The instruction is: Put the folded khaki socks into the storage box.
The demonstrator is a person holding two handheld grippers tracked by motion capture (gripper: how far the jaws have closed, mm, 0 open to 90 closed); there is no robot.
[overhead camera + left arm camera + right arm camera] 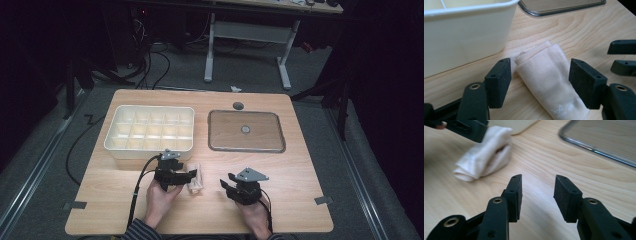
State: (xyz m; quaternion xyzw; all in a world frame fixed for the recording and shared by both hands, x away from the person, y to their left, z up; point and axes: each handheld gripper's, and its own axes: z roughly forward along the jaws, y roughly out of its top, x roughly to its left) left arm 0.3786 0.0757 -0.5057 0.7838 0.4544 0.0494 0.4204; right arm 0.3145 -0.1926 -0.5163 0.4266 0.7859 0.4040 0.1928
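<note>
A folded cream cloth [195, 178] lies on the wooden table in front of the cream compartment box [150, 131]. In the left gripper view the cloth [546, 77] sits between the open jaws of my left gripper [540, 80], with a gap on each side. From above, the left gripper [186, 176] is at the cloth's left side. My right gripper [227, 186] rests to the right of the cloth, open with nothing between its jaws [537, 195]. The cloth [484, 155] lies off to its upper left.
A clear lid or shallow tray [246, 131] with a round knob lies right of the box. A small grey disc [238, 105] sits near the table's far edge. Tape marks [323, 200] sit at the front corners. Another desk stands behind.
</note>
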